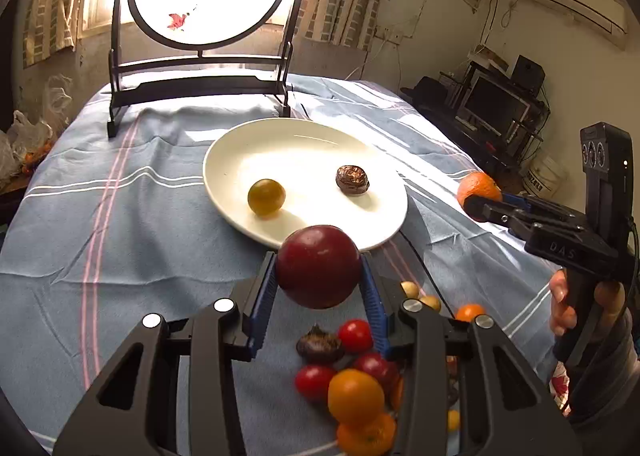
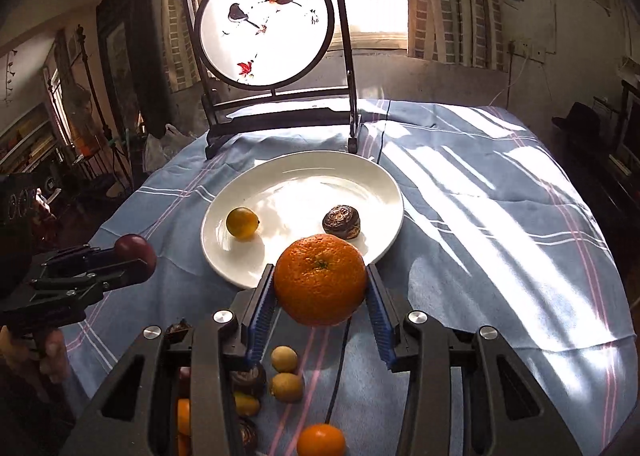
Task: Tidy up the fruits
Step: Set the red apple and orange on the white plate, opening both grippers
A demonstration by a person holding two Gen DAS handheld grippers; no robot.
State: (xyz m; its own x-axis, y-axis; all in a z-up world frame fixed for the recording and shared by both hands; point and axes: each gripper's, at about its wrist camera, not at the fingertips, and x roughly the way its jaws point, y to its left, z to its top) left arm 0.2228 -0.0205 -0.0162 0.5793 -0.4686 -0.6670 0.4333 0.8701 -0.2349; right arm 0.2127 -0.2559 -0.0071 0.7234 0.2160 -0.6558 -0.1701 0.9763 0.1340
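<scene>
A dark red plum [image 1: 318,272] sat clamped between the blue pads of the left gripper [image 1: 320,276], held above the blue striped cloth [image 1: 120,236] at the white plate's [image 1: 224,183] six o'clock edge. The right gripper [image 2: 320,284], angled downward, gripped an orange [image 2: 320,280] just short of the same rim. On the plate lay a small yellow fruit [image 2: 242,222] at nine o'clock and a brown chestnut [image 2: 342,221] at three. A hand [image 1: 576,308] grasped the right gripper's handle.

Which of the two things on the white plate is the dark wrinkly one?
The dark brown wrinkly one sits on the plate's right side. The other, on the left, is a smooth yellow round fruit.
</scene>
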